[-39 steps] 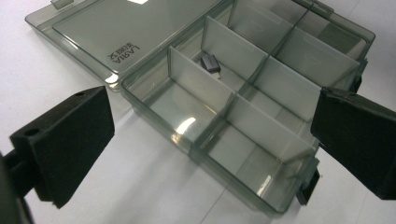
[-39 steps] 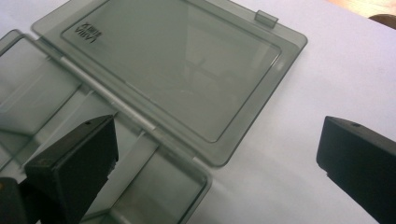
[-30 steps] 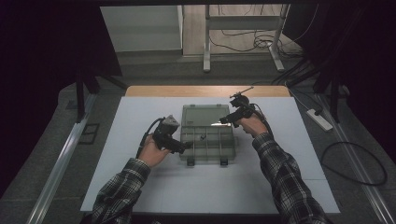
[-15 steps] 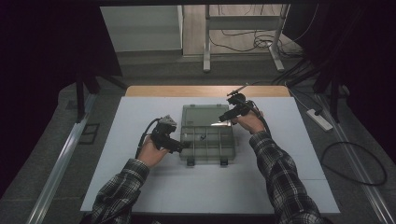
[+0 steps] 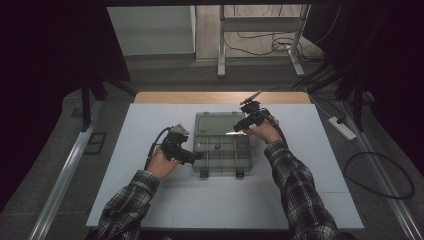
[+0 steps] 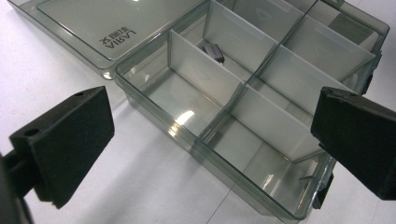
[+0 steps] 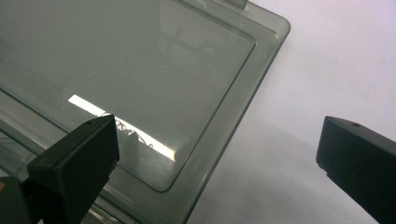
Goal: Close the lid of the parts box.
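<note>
Two grippers flank the clear organizer box (image 5: pixel 222 145), which lies open near the table's (image 5: pixel 150 200) far edge in the high view. From the left gripper (image 6: pixel 210 140) view, jaws apart, thin stiff dividers look light and slippery. From the right gripper (image 7: pixel 217 154) view, jaws apart, the lid (image 7: pixel 140 70) corner seems the best hold.

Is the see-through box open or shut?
Open. The box has its lid lying flat on the table behind it, so the compartments show from above.
</note>
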`<action>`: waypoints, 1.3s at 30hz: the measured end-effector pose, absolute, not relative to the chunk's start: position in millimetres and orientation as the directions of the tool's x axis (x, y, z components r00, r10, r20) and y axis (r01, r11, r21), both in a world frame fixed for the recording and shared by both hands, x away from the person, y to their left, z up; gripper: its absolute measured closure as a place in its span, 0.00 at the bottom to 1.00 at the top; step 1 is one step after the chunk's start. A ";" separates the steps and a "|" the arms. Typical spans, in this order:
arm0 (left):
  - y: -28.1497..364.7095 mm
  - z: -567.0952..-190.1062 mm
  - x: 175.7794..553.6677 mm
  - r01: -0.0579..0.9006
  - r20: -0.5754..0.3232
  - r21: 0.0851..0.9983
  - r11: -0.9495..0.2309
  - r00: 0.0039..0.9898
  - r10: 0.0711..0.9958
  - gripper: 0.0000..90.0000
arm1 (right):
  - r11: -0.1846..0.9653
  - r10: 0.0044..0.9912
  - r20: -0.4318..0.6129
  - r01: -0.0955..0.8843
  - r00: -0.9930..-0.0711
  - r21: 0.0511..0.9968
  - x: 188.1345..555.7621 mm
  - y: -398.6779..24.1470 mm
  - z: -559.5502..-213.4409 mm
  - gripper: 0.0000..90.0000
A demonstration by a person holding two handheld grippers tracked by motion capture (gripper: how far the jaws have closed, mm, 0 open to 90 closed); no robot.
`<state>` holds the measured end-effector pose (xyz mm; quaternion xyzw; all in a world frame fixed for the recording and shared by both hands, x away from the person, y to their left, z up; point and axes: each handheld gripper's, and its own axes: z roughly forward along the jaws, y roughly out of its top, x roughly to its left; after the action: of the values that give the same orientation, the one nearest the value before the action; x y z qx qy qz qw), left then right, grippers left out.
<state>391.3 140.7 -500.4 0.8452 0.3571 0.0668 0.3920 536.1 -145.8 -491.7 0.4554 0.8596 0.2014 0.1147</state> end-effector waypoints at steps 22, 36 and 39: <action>137.0 -501.4 391.2 0.549 -0.160 0.699 -0.458 0.744 0.648 0.00 | 0.436 0.863 0.053 0.793 -0.503 0.427 539.2 -149.2 -486.2 0.59; 135.4 -500.9 392.0 0.542 -0.149 0.691 -0.479 0.755 0.638 0.00 | 0.352 0.914 0.042 0.842 -0.403 0.410 542.7 -146.3 -485.6 0.85; 136.0 -500.4 392.4 0.542 -0.149 0.691 -0.479 0.755 0.639 0.00 | 0.303 0.935 0.047 0.863 -0.351 0.405 544.1 -145.4 -485.5 0.91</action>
<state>392.4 136.0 -500.4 0.8575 0.3441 0.0644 0.3770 544.1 -145.4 -485.5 0.5611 0.8011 0.1833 0.0989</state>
